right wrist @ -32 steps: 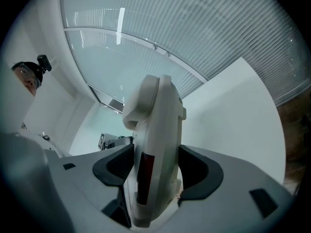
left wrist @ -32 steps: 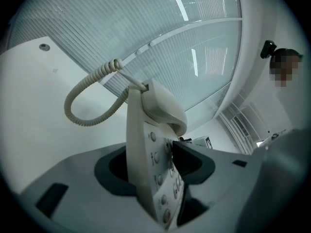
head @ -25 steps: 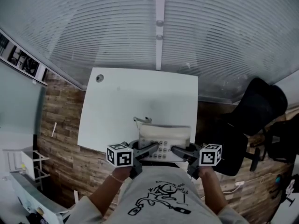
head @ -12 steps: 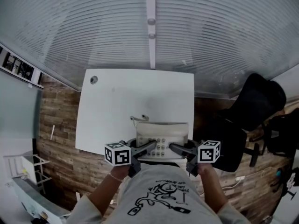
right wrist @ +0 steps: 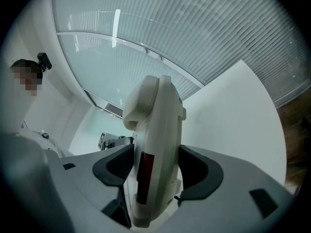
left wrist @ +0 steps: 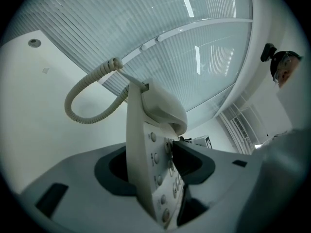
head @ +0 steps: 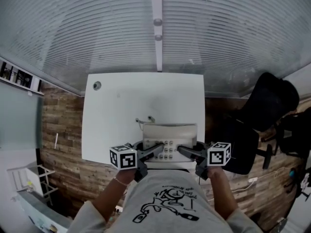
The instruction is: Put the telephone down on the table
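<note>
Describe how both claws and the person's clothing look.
The left claw and right claw are alike: light grey moulded bodies, dark curved pads inside, and each carries a white cube printed with black square markers. No cables show. The person wears a light grey short-sleeved T-shirt with a black drawing, and a thin bracelet at the left wrist.

open table ahead, blinds behind, chair right
</note>
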